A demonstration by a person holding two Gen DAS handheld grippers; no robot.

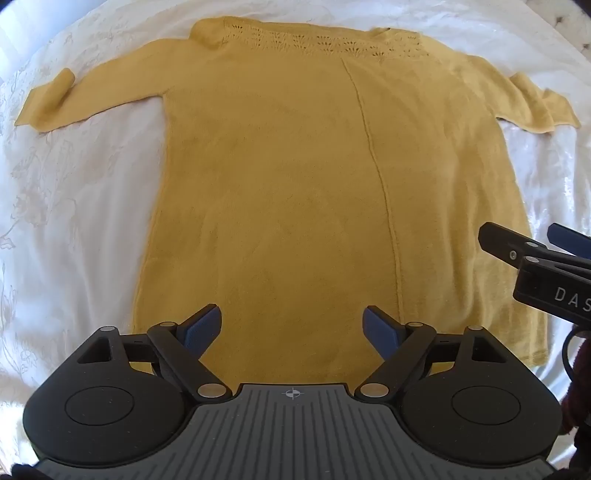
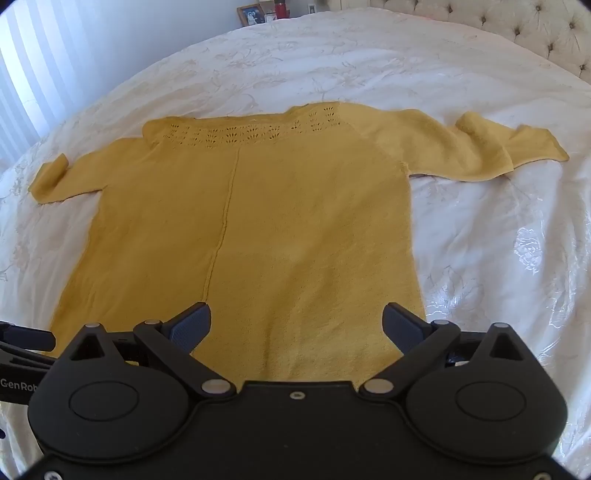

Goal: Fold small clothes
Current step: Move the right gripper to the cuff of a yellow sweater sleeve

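A yellow knit sweater is lying flat on a white bedspread, its hem nearest the fingers and its openwork neckline farthest from them. Both sleeves are stretching out sideways; the left sleeve is ending in a turned-over cuff, and the right sleeve is lying rumpled with its cuff folded. A raised seam is running down the body from neckline to hem.

The left gripper is hovering over the hem with its blue-padded fingers spread wide apart, grasping nothing. The right gripper is hovering over the hem's right part, its fingers likewise released and empty. Whether either is touching the cloth is hard to judge from this angle.

Beyond the fingers, a tufted headboard and a framed picture are standing past the bed.
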